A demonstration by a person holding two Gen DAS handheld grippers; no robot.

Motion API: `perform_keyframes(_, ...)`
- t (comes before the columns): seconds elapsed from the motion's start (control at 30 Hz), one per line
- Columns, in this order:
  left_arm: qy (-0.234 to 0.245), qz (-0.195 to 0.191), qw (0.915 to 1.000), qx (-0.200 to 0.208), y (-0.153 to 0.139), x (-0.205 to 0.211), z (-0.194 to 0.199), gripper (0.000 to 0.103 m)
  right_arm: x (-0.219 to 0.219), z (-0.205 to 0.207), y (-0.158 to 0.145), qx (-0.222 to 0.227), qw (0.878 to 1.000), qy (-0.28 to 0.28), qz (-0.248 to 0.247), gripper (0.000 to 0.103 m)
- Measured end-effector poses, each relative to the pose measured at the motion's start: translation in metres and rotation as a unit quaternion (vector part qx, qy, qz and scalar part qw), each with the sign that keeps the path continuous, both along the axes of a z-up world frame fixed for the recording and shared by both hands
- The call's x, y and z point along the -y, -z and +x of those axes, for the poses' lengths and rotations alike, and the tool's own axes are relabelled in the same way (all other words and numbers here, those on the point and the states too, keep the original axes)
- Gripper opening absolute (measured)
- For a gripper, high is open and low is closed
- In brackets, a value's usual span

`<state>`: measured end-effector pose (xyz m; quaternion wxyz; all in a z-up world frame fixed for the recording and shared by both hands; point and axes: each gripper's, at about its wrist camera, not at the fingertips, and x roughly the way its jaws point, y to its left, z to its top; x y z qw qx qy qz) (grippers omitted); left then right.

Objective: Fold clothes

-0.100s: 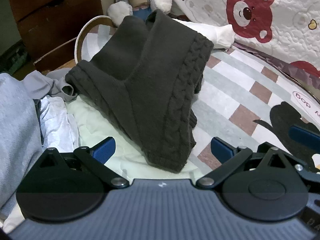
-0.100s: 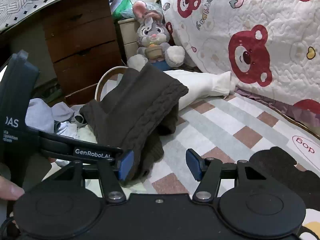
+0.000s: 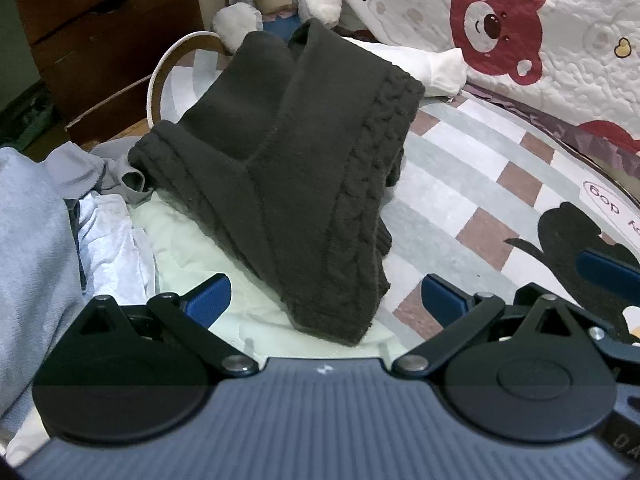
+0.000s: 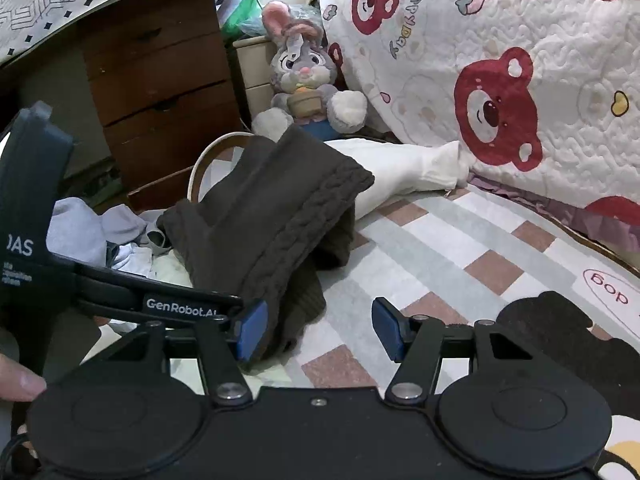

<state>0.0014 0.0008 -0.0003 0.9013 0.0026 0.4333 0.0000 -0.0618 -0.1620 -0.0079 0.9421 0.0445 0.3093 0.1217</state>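
Knit sweater (image 3: pixel 296 168) sits folded atop the pile (image 3: pixel 52 216), unheld; your left gripper (image 3: pixel 326 300) and right gripper (image 4: pixel 320 330) both gape, w/ nothing between. Grab 1 layer only & the fold slumps.

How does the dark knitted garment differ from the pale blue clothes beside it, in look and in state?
The dark knitted garment is thick, with cable ribs; the pale blue clothes look thin and smooth. The garment lies in flat, layered folds; the clothes are a crumpled heap. Neither is gripped; both lie on the bed.
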Motion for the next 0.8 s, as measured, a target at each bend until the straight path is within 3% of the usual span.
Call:
perform_keyframes(0.13, 0.008, 0.013, 0.9999, 0.006, 0.002, 0.005, -0.003, 0.103, 0.0, -0.001, 0.0, 0.004, 1.0, -0.003, -0.006, 0.064)
perform_keyframes(0.6, 0.008, 0.005, 1.0, -0.002, 0.003, 0.004, -0.001, 0.103, -0.002, -0.004, 0.001, 0.02, 0.999, -0.031, -0.038, 0.065)
perform_keyframes(0.8, 0.004, 0.006, 1.0, 0.002, 0.002, 0.004, -0.002, 0.103, 0.008, -0.01, -0.003, 0.027, 0.999, -0.01, -0.035, 0.065)
